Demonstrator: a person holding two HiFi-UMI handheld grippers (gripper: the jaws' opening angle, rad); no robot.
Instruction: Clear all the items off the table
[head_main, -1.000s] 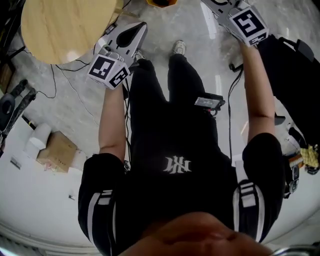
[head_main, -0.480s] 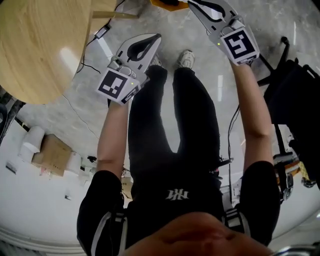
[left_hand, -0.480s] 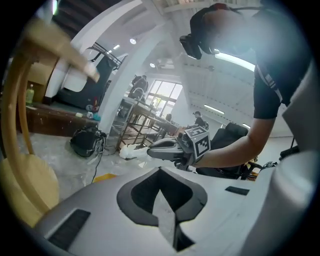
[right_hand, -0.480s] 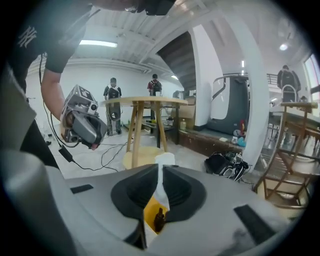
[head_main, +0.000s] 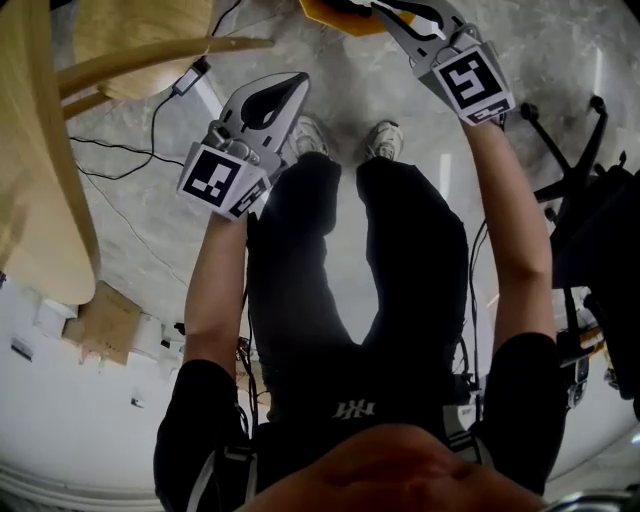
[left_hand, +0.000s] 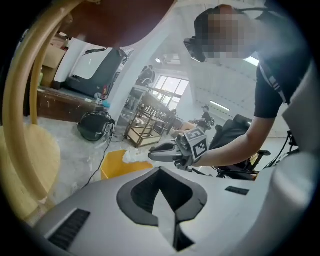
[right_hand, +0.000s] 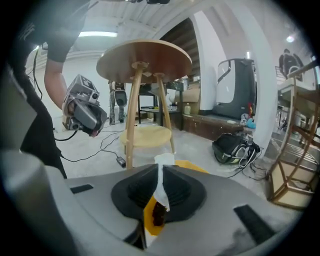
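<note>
My right gripper (head_main: 385, 10) (right_hand: 161, 169) is shut on a strip of white paper (right_hand: 163, 161), with a small brown bit (right_hand: 159, 213) lower in the jaws. It hangs over a yellow bin (head_main: 335, 12) (left_hand: 122, 164) on the floor, which holds crumpled white paper (left_hand: 134, 155). Lower left of it in the head view, my left gripper (head_main: 288, 88) (left_hand: 161, 174) is shut, and I see nothing between its jaws. The round wooden table (head_main: 40, 180) (right_hand: 145, 57) stands to the left, its top now above both grippers. I cannot see onto its top.
The table's lower shelf (right_hand: 145, 135) and legs (left_hand: 25, 75) are near the left gripper. A black backpack (right_hand: 232, 147), a wooden rack (left_hand: 145, 122), floor cables (head_main: 130, 150), a chair base (head_main: 570, 180) and a cardboard box (head_main: 105, 320) surround the spot. The person's feet (head_main: 345, 140) are below the grippers.
The person has crouched and both grippers have sunk toward the floor. The table top has slid to the left edge of the head view. The yellow bin now shows under the right gripper.
</note>
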